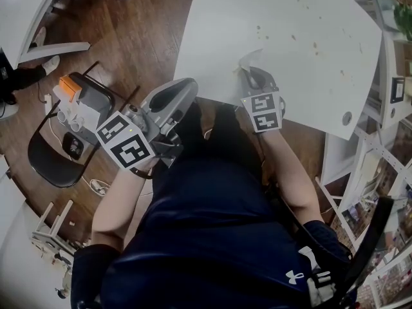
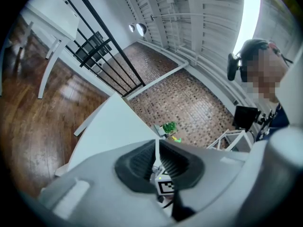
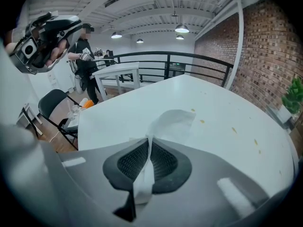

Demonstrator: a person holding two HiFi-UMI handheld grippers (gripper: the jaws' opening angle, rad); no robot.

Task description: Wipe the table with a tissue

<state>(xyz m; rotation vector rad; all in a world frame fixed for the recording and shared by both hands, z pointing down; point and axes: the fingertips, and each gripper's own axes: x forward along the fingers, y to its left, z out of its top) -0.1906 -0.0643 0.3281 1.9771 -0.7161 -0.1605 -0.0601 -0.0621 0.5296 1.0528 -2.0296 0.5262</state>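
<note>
The white table (image 1: 290, 56) carries several small brown spots (image 1: 315, 44) across its far half. My right gripper (image 1: 248, 68) is over the table's near edge, shut on a white tissue (image 1: 247, 59). In the right gripper view the tissue (image 3: 171, 123) is pinched between the pads and fans out ahead over the table (image 3: 222, 103), short of the spots (image 3: 202, 121). My left gripper (image 1: 191, 82) hangs beside the table's near left edge, shut with nothing in it. In the left gripper view its pads (image 2: 142, 161) stand together and the table (image 2: 111, 126) lies beyond them.
A black folding chair (image 1: 51, 163) stands on the wooden floor at the left, with an orange and grey device (image 1: 76, 100) on it. Another white table (image 1: 26, 11) is at the far left. White shelving (image 1: 393, 95) lines the right side. A round hole (image 1: 347, 117) is near the table's right corner.
</note>
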